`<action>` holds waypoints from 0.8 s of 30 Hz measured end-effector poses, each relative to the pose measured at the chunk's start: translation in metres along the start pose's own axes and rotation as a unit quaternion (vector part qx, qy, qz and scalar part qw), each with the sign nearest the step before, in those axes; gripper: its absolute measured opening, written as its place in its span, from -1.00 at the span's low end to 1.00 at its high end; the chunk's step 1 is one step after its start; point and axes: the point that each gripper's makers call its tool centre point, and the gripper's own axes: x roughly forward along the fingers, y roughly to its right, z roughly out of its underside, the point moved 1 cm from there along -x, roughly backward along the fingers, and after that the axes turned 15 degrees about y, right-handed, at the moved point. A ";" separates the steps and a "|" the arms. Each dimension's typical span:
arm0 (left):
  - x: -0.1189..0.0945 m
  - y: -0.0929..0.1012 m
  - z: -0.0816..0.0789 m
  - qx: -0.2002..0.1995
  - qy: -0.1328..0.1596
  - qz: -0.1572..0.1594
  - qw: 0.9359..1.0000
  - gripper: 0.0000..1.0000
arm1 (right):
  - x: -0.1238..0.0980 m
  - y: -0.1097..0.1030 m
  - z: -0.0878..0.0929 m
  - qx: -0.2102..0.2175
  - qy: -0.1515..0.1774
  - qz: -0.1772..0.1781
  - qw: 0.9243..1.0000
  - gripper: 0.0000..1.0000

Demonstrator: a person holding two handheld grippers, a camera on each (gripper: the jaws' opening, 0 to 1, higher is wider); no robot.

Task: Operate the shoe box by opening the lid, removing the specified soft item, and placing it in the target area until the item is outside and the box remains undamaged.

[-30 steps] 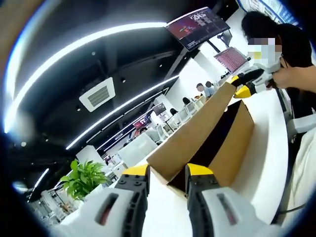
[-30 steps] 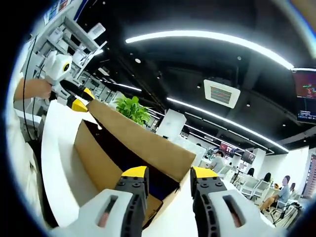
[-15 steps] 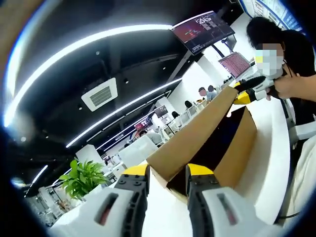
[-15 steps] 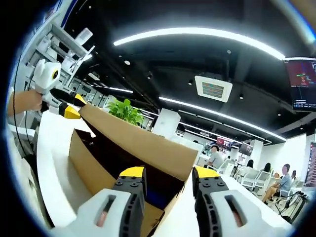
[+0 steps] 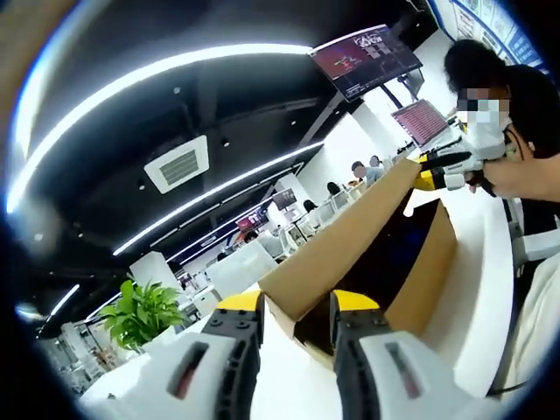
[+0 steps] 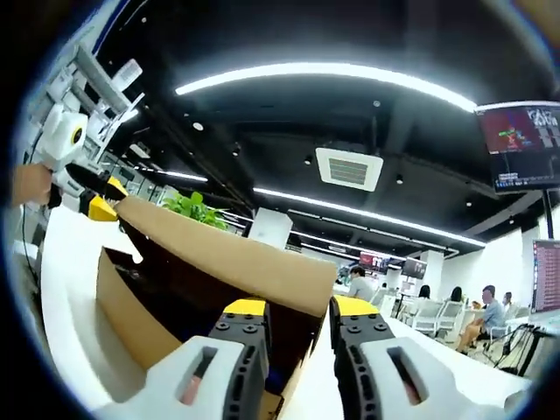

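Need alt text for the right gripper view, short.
A cardboard lid is raised over the shoe box, one gripper at each end: the right gripper near, the left gripper far. Office ceiling lights arc overhead.

Brown cardboard shoe box [image 5: 350, 249], dark interior; yellow-tipped left gripper [image 5: 296, 308].

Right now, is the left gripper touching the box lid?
Touching. In the right gripper view the left gripper has its yellow tips at the far corner of the raised lid, with no gap.
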 end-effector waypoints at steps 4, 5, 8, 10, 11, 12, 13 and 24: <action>-0.001 0.001 0.002 -0.009 0.000 0.003 1.000 -0.40 | -0.003 0.008 0.009 0.054 -0.021 0.038 0.998 -0.95; -0.001 0.002 0.002 -0.008 -0.001 0.005 1.000 -0.40 | -0.003 0.008 0.009 0.062 -0.021 0.039 0.997 -0.96; -0.002 0.003 0.002 -0.002 -0.002 0.006 1.000 -0.39 | -0.001 0.010 0.008 0.027 -0.019 0.043 0.999 -0.97; -0.002 0.003 0.001 -0.003 -0.001 0.004 1.000 -0.39 | -0.001 0.011 0.008 0.031 -0.019 0.049 0.998 -0.97; -0.002 0.003 0.001 -0.005 -0.001 0.005 1.000 -0.39 | -0.001 0.012 0.008 0.034 -0.019 0.049 0.998 -0.97; -0.002 0.003 0.001 -0.005 -0.001 0.005 1.000 -0.40 | -0.001 0.012 0.008 0.036 -0.018 0.049 0.998 -0.97; -0.002 0.003 0.001 -0.004 0.000 0.005 1.000 -0.39 | -0.001 0.012 0.008 0.036 -0.018 0.050 0.998 -0.97; 0.001 -0.002 -0.004 -0.065 0.001 0.038 0.997 -0.29 | 0.006 0.013 0.001 0.021 -0.068 0.076 0.995 -0.99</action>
